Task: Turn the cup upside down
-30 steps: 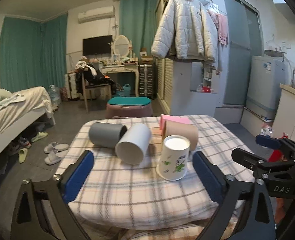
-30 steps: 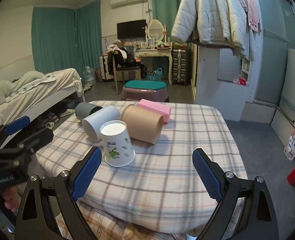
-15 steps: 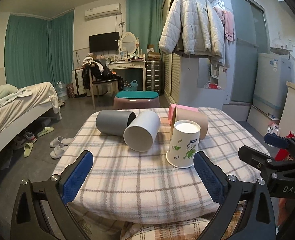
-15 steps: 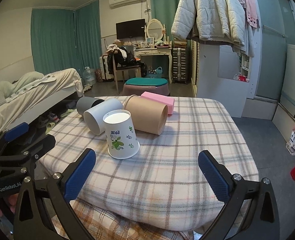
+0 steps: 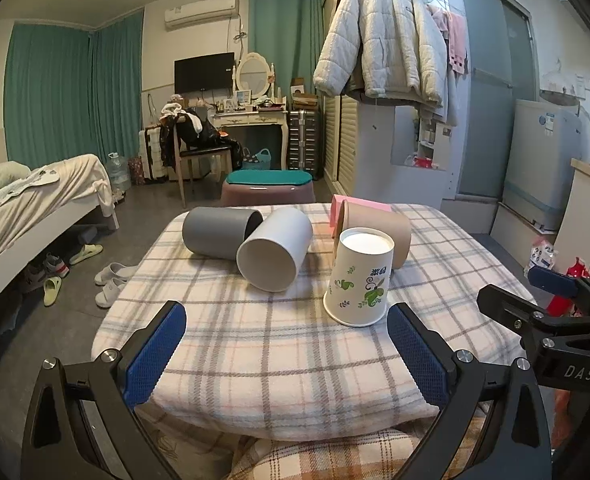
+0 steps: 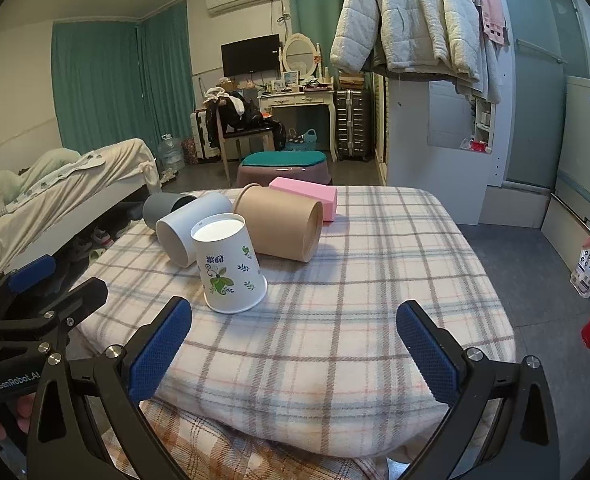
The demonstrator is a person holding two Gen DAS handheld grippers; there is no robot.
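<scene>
A white paper cup with green leaf print [image 5: 359, 278] stands upside down, wide rim on the plaid-covered table [image 5: 279, 344]. It also shows in the right wrist view [image 6: 228, 268]. My left gripper [image 5: 291, 354] is open and empty, held back near the table's front edge, the cup ahead of its right finger. My right gripper [image 6: 295, 354] is open and empty, also near the front edge, the cup ahead of its left finger. Each gripper shows at the edge of the other's view.
Three cylinders lie on their sides behind the cup: grey [image 5: 219, 232], white [image 5: 275, 254] and tan [image 5: 379, 236]. A pink block [image 6: 307, 196] lies at the back. Beyond the table stand a stool [image 5: 267, 188], a bed [image 5: 35, 208] and a wardrobe.
Both grippers have drawn back from the cup toward the table's front edge and sit lower. The cup stays upside down in place.
</scene>
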